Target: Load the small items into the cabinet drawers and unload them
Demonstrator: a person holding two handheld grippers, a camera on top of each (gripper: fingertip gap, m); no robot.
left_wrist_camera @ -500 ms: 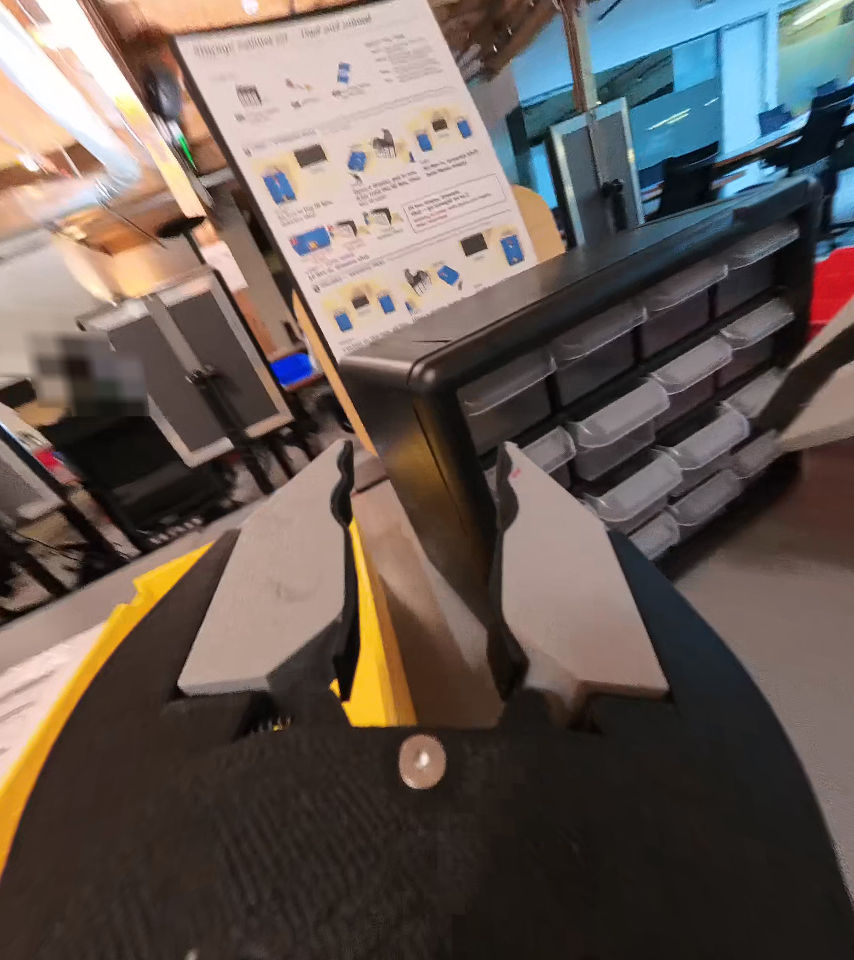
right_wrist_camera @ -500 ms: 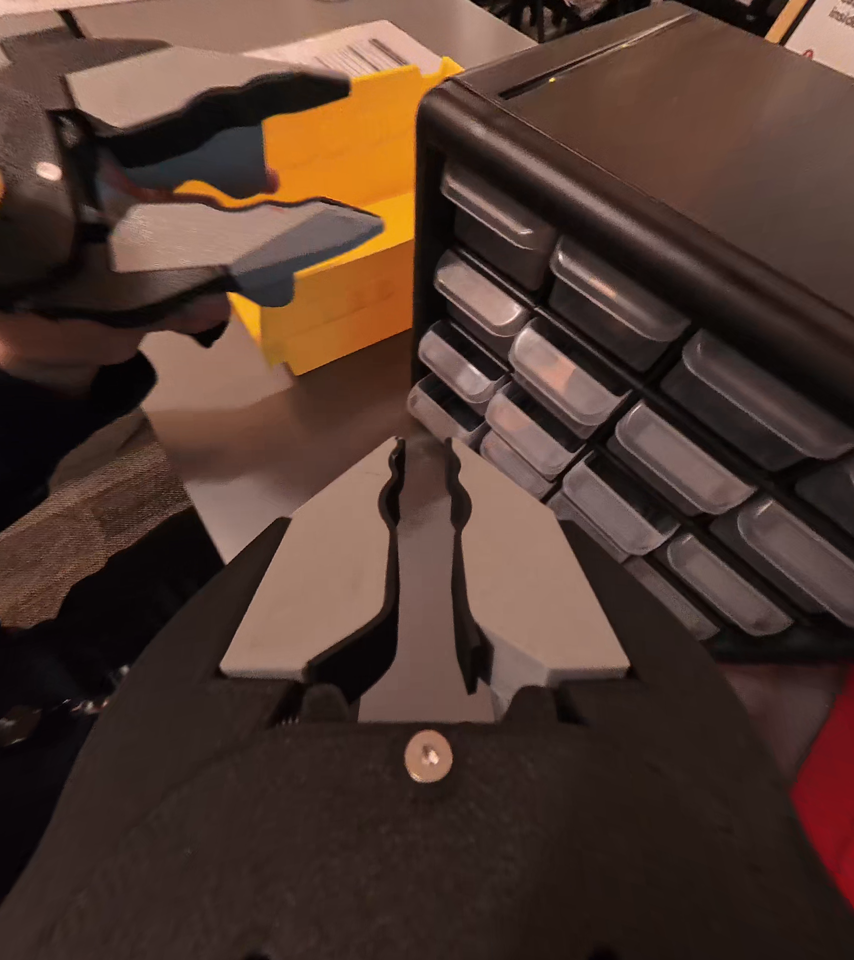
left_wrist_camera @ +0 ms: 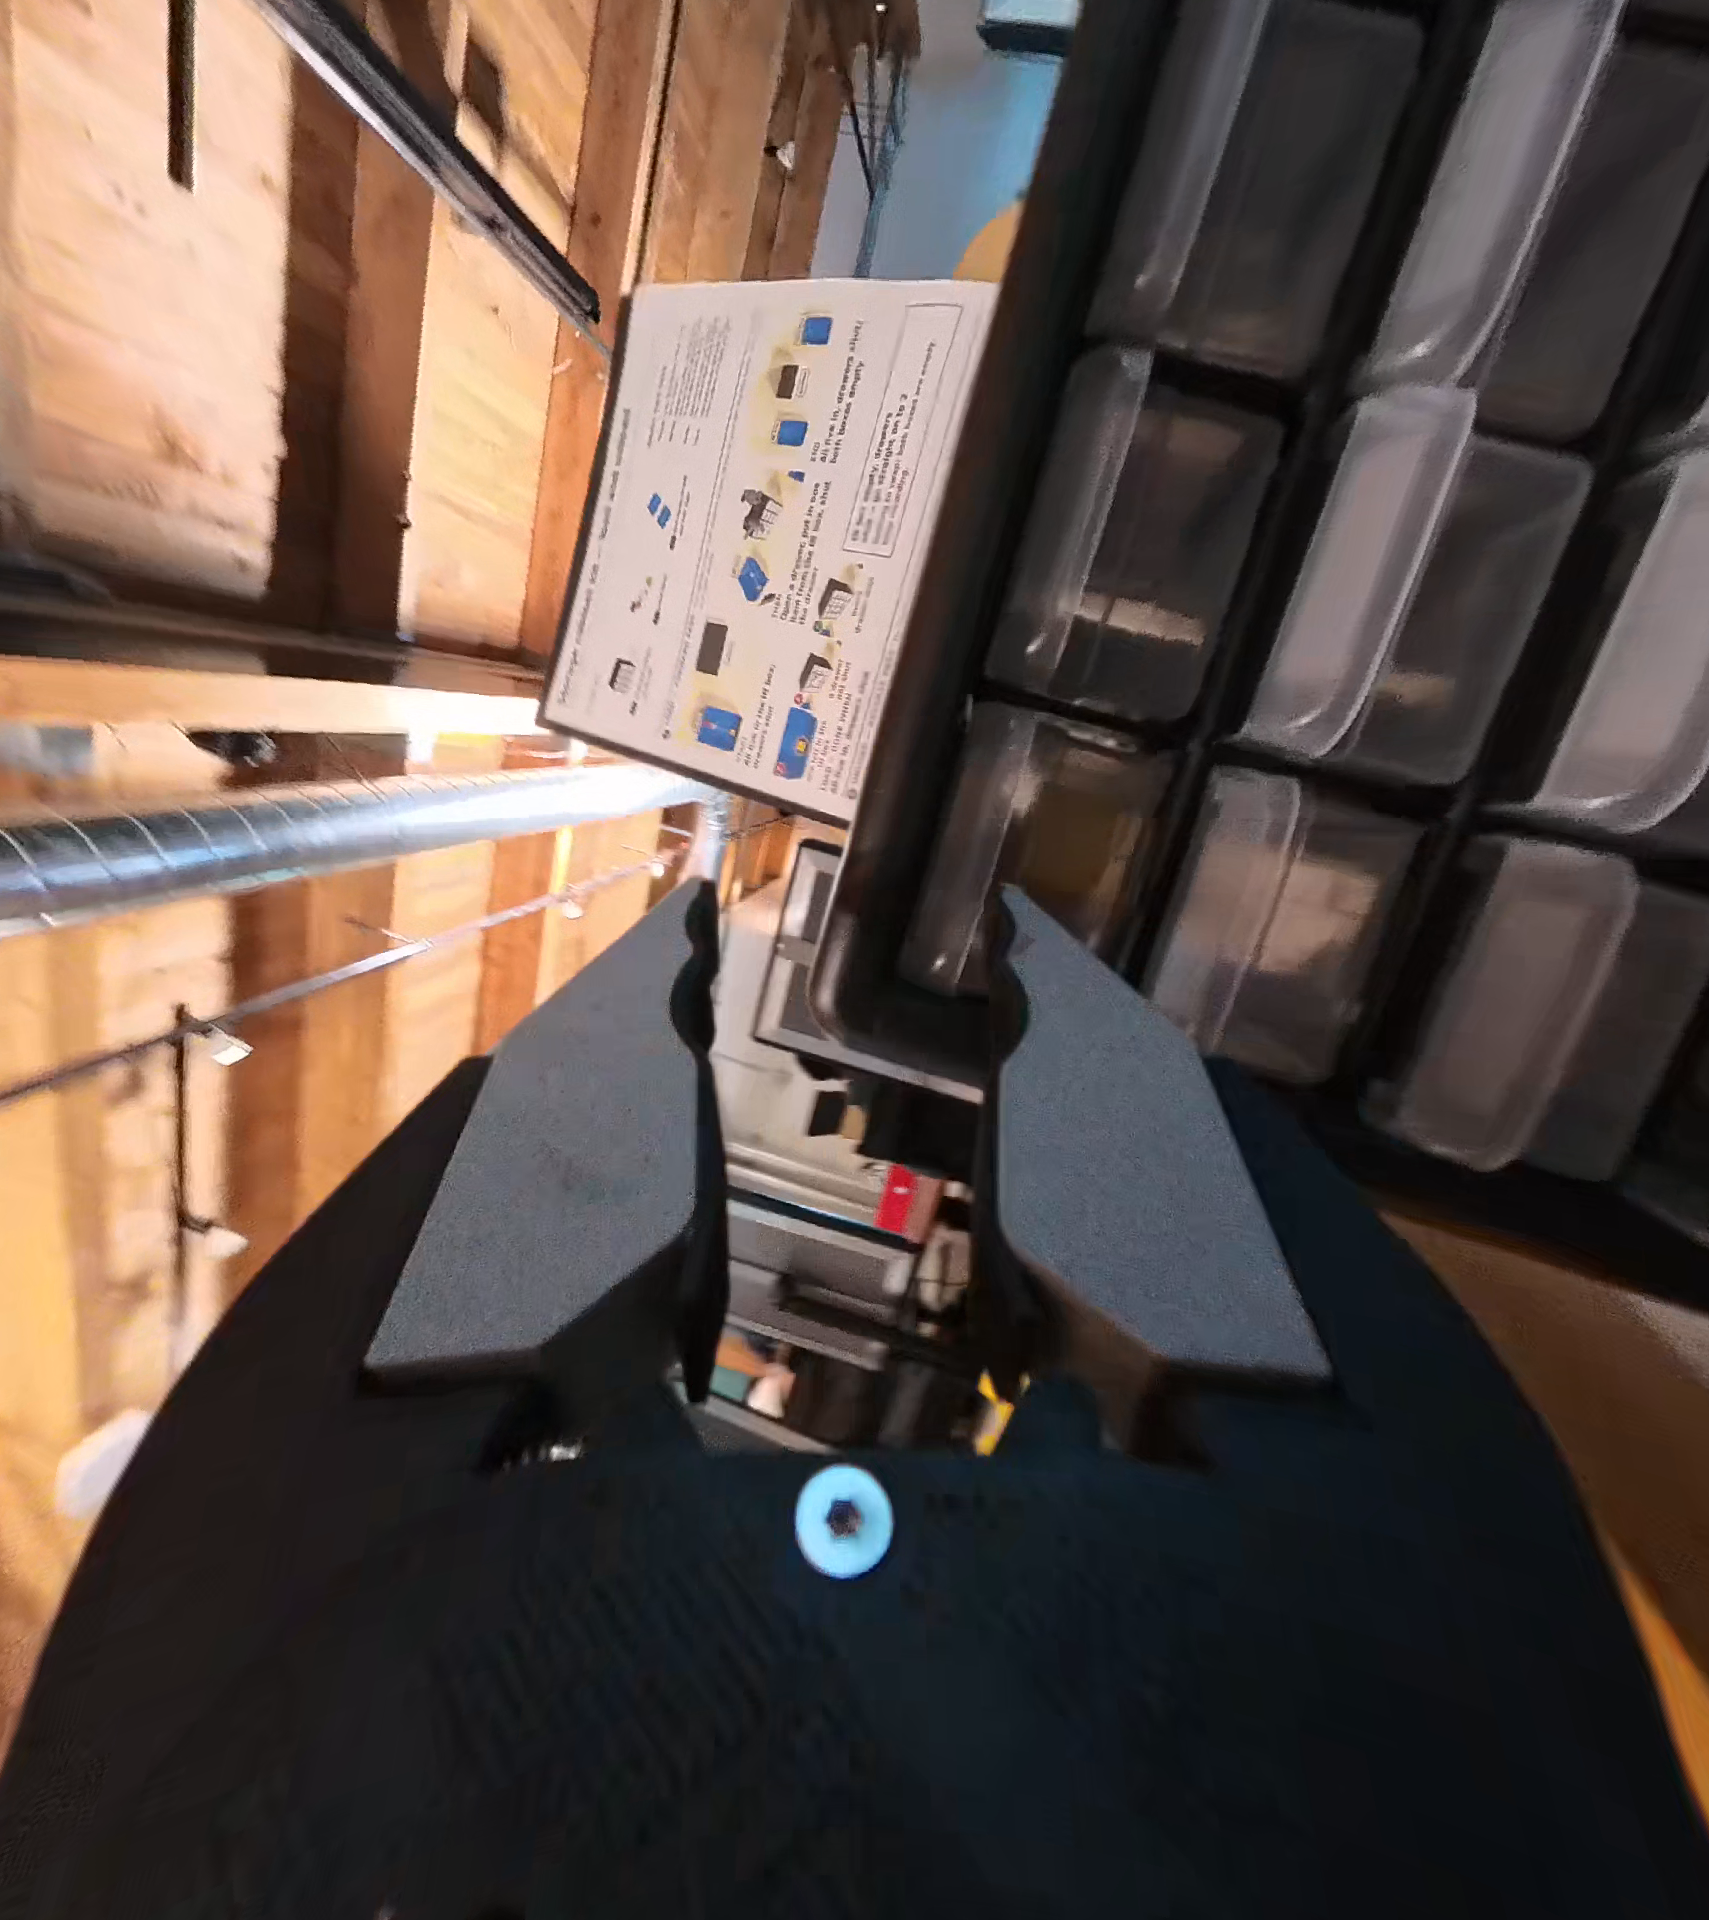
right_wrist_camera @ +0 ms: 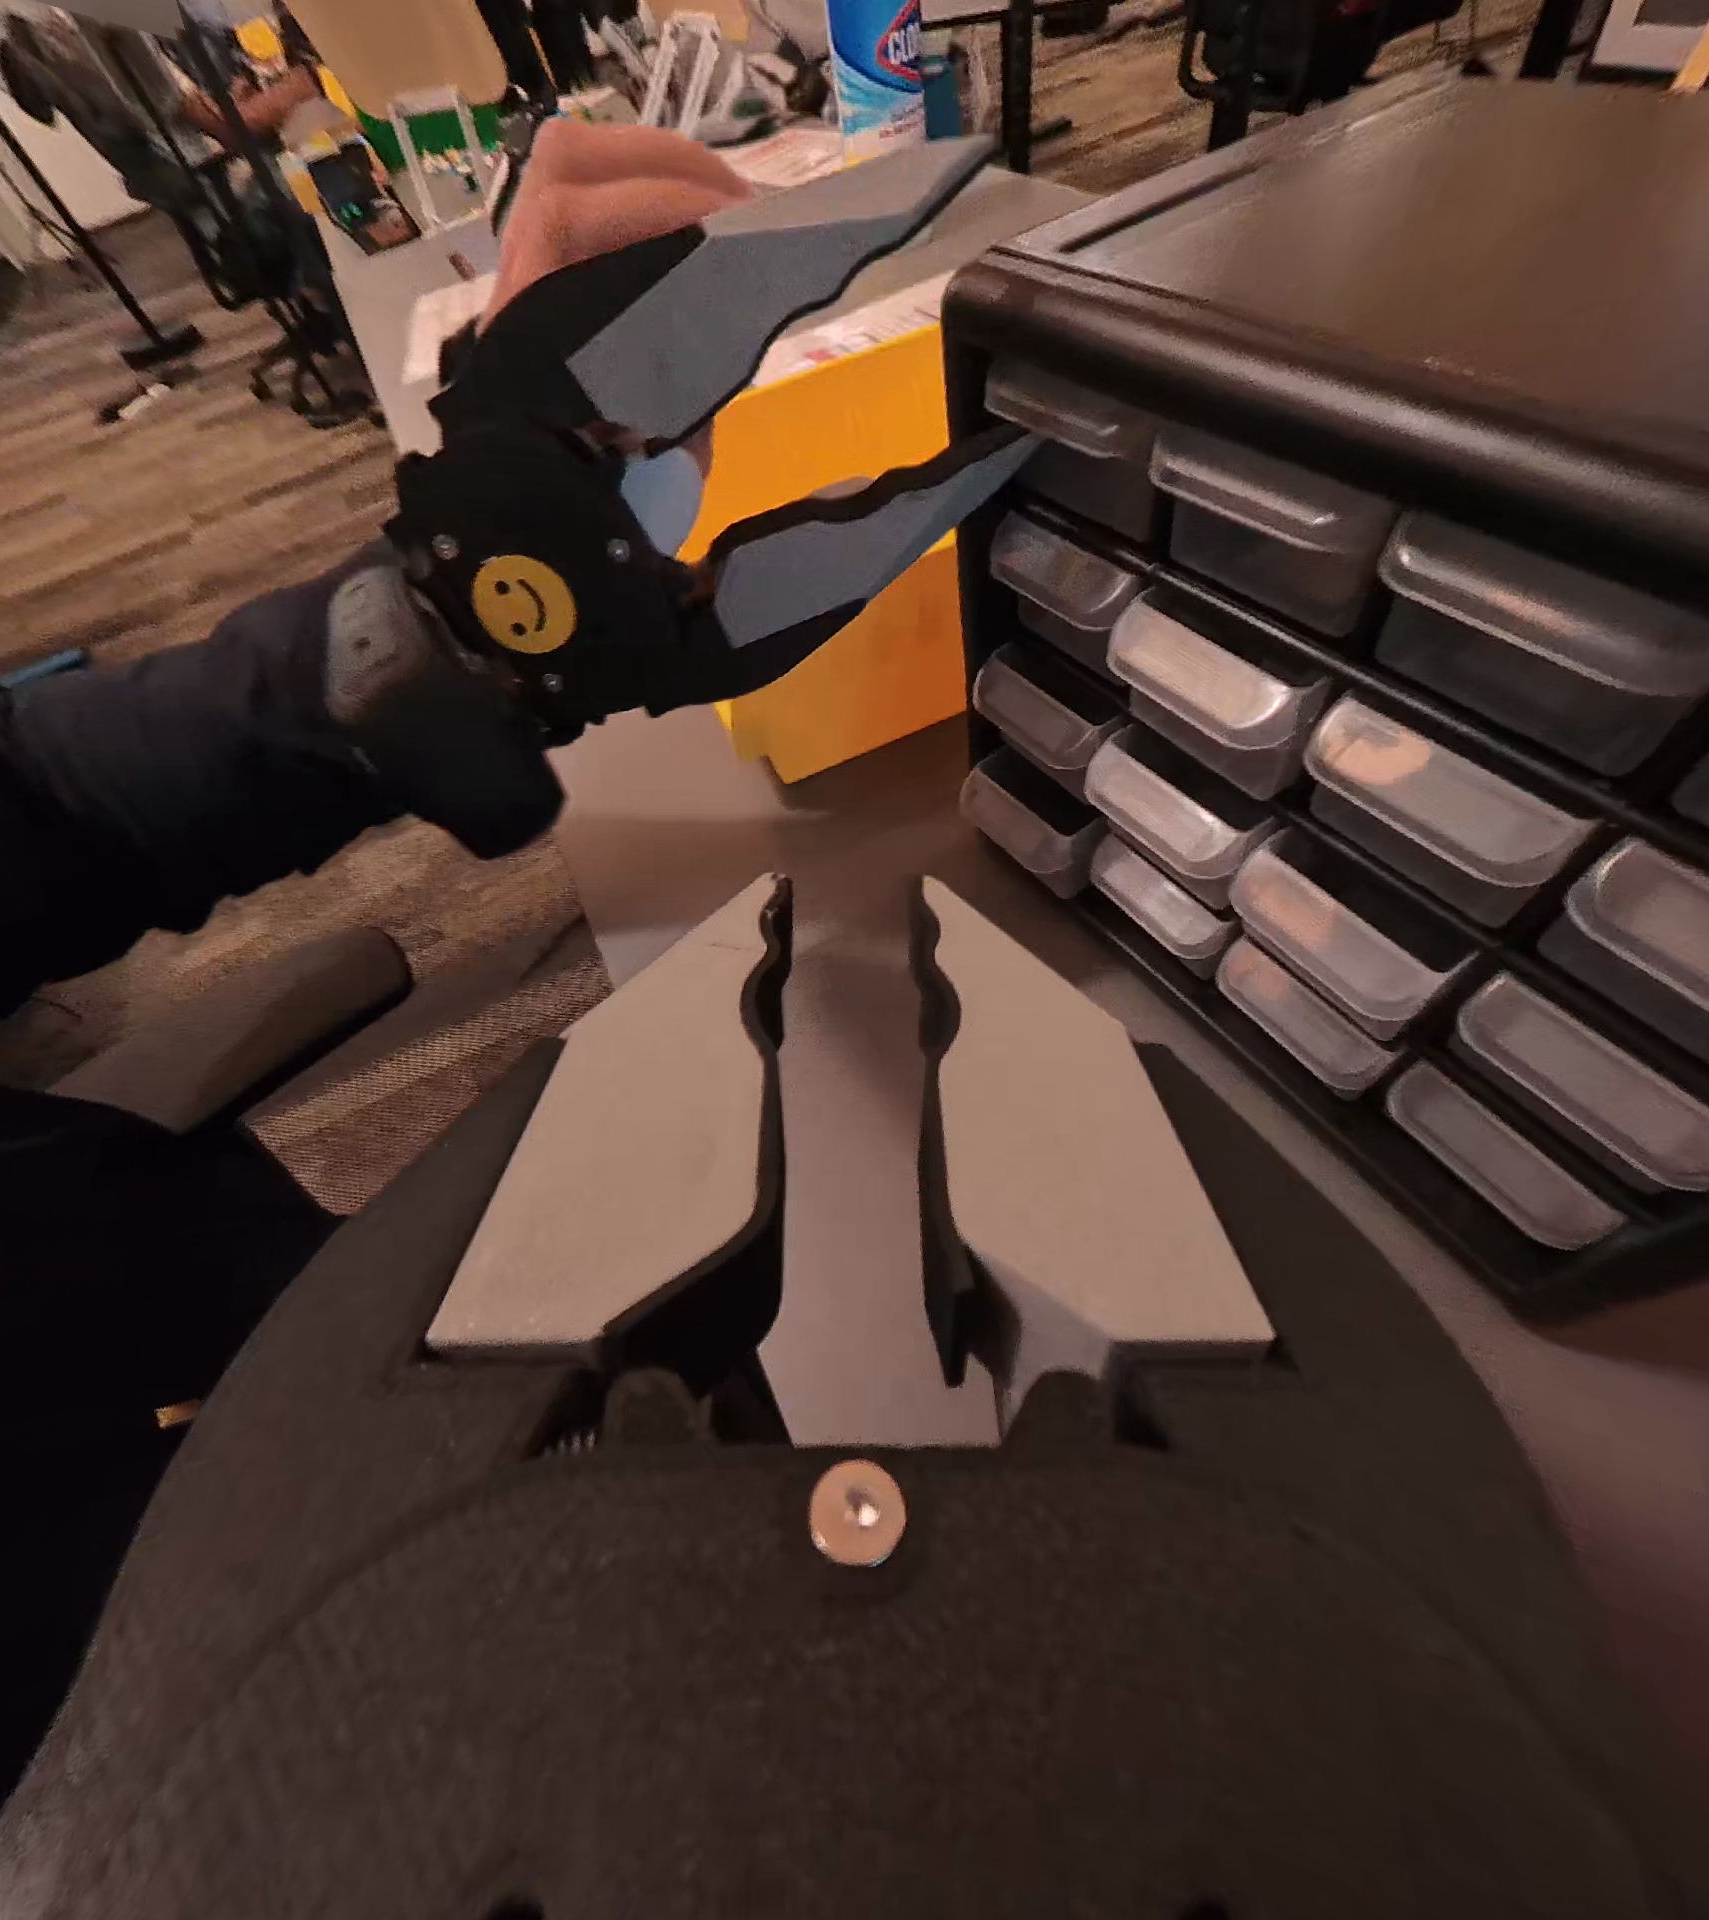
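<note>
While the left hand-held gripper (right_wrist_camera: pixel 1001 301) straddles the top corner of the black cabinet (right_wrist_camera: pixel 1452 312), jaws wide and one finger (right_wrist_camera: pixel 891 520) at the top corner drawer (right_wrist_camera: pixel 1058 410), nothing is clamped; the right hand-held gripper (right_wrist_camera: pixel 850 914) hovers part-open and bare above the desk (right_wrist_camera: pixel 684 831) (yellow bin (right_wrist_camera: pixel 829 582) beside the cabinet, at the desk's far edge).

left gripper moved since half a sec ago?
Yes. In the right wrist view the left gripper has gone right to the cabinet, its open fingers now straddling the top-left corner by the top-left drawer.
</note>
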